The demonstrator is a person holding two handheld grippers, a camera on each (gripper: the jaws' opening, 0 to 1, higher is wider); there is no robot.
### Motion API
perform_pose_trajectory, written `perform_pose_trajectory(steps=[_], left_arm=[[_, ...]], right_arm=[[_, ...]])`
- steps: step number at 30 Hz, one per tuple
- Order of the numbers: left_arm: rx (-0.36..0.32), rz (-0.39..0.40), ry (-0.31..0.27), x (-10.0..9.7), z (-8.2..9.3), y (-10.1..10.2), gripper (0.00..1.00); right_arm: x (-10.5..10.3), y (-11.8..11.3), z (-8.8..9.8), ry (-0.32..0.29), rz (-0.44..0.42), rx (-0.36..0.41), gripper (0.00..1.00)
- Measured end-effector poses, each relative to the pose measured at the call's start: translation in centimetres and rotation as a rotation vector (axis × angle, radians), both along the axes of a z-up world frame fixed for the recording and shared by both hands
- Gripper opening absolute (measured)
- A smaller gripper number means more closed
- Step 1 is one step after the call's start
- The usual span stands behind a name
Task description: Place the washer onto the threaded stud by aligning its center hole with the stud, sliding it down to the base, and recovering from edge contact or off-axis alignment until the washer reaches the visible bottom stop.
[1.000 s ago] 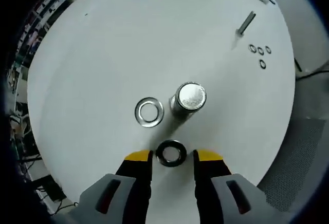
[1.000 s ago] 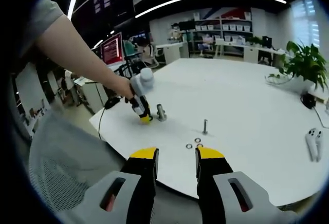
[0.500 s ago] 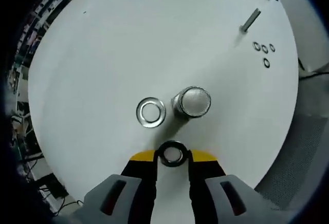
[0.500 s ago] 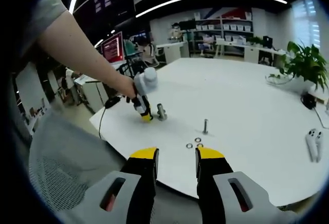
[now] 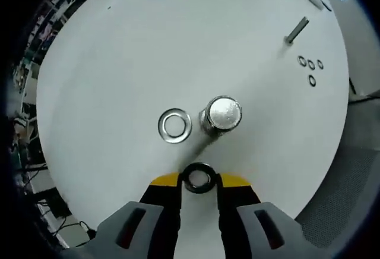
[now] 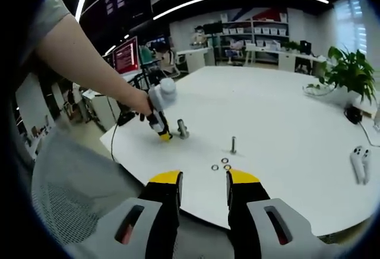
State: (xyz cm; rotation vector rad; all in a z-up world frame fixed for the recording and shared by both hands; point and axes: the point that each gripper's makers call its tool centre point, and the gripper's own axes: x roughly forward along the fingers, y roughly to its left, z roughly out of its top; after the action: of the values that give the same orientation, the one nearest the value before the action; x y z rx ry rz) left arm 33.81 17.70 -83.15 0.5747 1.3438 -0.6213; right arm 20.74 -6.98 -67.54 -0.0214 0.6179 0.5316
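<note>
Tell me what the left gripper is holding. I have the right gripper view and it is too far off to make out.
Observer: The left gripper is shut on a dark washer, pinched by its rim between the yellow tips.
Operator: Say where that washer sits against the stud.
Observer: It is short of the stud, not over it. The stud's flat top is bare.
Operator: Report anything else lying close by.
Observer: A silver washer lies flat on the table beside the stud, apart from it.
</note>
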Motion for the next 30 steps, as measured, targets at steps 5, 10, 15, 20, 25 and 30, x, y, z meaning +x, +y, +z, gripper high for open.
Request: perform_pose_trajectory(steps=[5, 10, 15, 20, 25, 30], left_arm=[[-0.028, 0.014, -0.002, -0.5, 0.1, -0.1, 0.21], [-0.014, -0.027, 0.009, -1.1, 0.1, -0.5, 0.21], [-0.005, -0.038, 0.014, -1.0, 0.1, -0.5, 0.21], [-0.02, -0.025, -0.004, -1.0, 0.1, -0.4, 0.21], [-0.022, -0.01, -0.01, -0.8, 0.0, -0.5, 0.21], [-0.022, -0.015, -0.016, -0.9, 0.0, -0.6, 0.2]], right_arm=[[-0.1, -0.5, -0.7, 0.035, -0.025, -0.014, 0.34], [-0.1, -0.5, -0.7, 0.036, -0.033, -0.008, 0.35], [0.0, -0.7, -0.6, 0.033, -0.047, -0.003, 0.36], [0.0, -0.8, -0.6, 0.033, -0.057, 0.002, 0.37], [0.0, -0.8, -0.6, 0.036, -0.059, 0.002, 0.37], [-0.1, -0.8, -0.7, 0.045, -0.056, 0.001, 0.36]])
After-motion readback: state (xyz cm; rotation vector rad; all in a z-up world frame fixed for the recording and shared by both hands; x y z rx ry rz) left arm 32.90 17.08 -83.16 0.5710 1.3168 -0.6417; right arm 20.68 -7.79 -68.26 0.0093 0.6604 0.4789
